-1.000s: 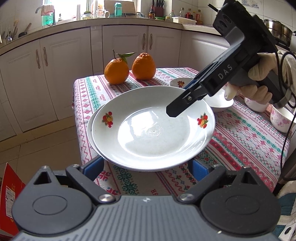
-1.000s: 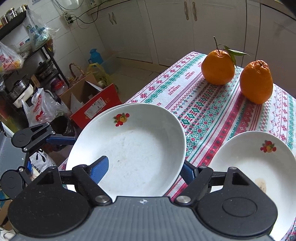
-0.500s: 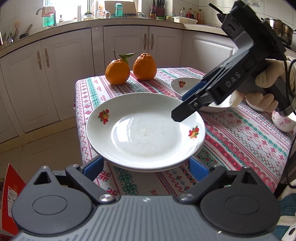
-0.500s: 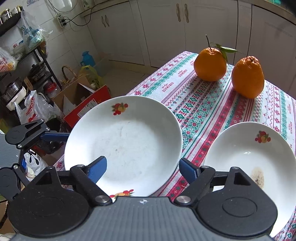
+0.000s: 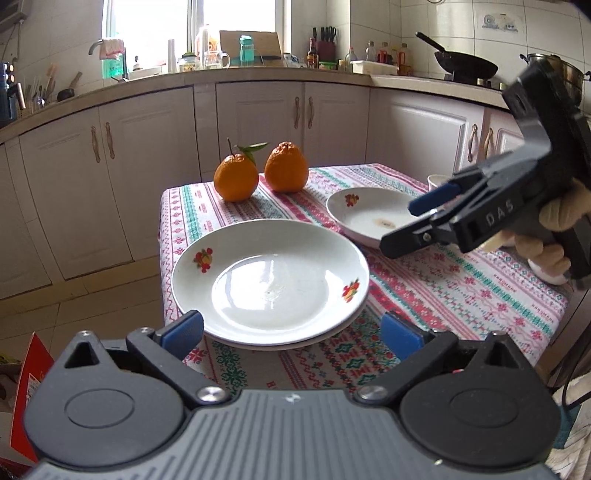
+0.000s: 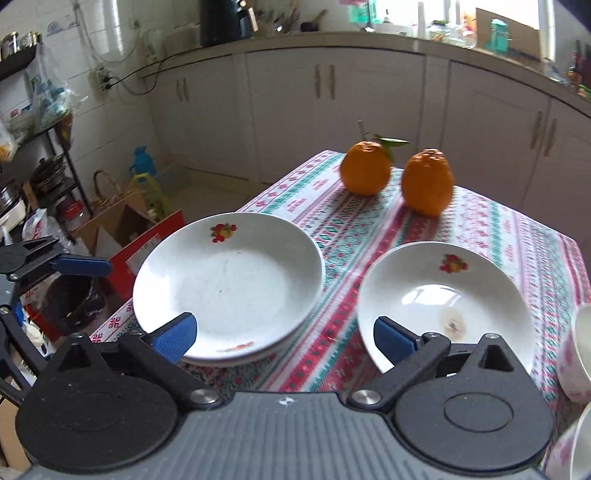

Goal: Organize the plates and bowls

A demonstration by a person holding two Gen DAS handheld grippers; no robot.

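Whereas a second ago the right tool hung over the stacked plates, it has since drawn back above the bowl. Both tools gape wide, holding nothing; the left tool has backed off the plates, which rest near the bench corner.

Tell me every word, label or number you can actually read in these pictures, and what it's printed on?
"DAS": pale letters on the black body of the right gripper, seen from the left wrist camera.
Red box on the floor: it carries a white label, too blurred to read.
Wall sticker above the stove: too small to read.
Bottles on the counter: labels too small to read.
Nothing else legible.
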